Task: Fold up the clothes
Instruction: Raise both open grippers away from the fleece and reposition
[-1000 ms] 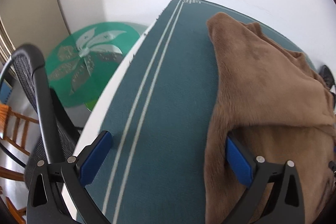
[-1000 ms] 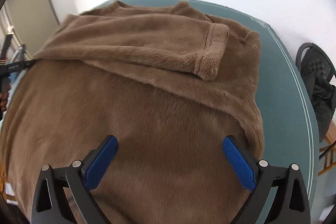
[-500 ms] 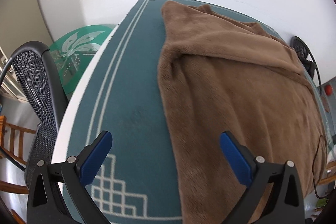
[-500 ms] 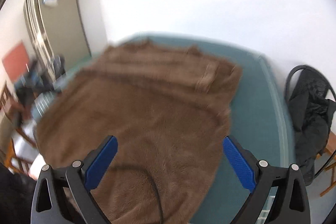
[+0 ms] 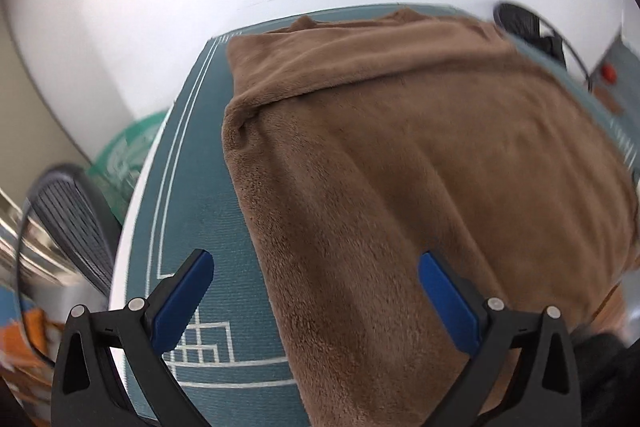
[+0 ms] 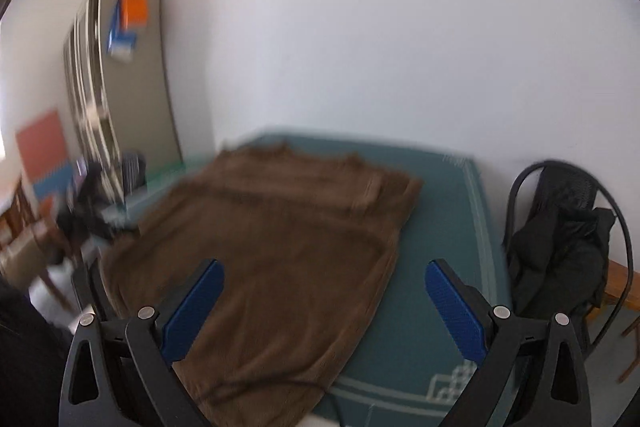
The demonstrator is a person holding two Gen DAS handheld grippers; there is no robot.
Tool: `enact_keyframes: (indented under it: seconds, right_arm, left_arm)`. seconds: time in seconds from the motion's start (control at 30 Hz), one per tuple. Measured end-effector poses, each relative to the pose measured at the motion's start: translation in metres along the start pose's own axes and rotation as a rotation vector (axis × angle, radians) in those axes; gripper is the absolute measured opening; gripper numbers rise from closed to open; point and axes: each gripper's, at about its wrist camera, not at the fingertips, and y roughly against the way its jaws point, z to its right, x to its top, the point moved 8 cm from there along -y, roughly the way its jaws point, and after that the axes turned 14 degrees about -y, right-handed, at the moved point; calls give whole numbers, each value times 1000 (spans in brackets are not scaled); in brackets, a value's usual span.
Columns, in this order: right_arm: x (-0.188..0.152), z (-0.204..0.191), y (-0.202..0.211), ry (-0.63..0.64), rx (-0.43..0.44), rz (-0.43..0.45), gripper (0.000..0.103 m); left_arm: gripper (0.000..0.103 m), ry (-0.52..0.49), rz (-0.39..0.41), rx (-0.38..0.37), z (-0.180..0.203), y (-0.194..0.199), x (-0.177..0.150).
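— Lying where, relative to the teal mat [image 5: 192,195]?
— Brown garment [image 5: 400,167] spread flat on it, long axis running away from both grippers.
— Jaws?
— Left gripper [image 5: 316,287] and right gripper [image 6: 324,295] both wide open, empty; left looks nearer, over its side edge.

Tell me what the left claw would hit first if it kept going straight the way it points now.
Most likely the brown fleece garment: the open left claw points down at its left edge on the teal mat. Depth is unclear, so it could catch the mat beside it.
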Motion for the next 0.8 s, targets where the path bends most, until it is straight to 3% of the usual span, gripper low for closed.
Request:
enact_keyframes:
  seconds: [0.13,0.3,0.47,0.8]
  right_arm:
    - [-35,-27,-65,122,5,-169,102]
    - [-57,-49,-119,183,121,-325,102]
    - [-78,-40,-141,255,125,-471,102]
    - [-92,-18,-126,311,149,-564,102]
  left_arm:
    - [103,-27,-39,42,4,-13,-2]
    - [103,61,-46,-11,-4,-23,-9]
    - [103,113,-43,-54,-8,-27,-17]
    - [103,110,-24,-107,-15,-27,-25]
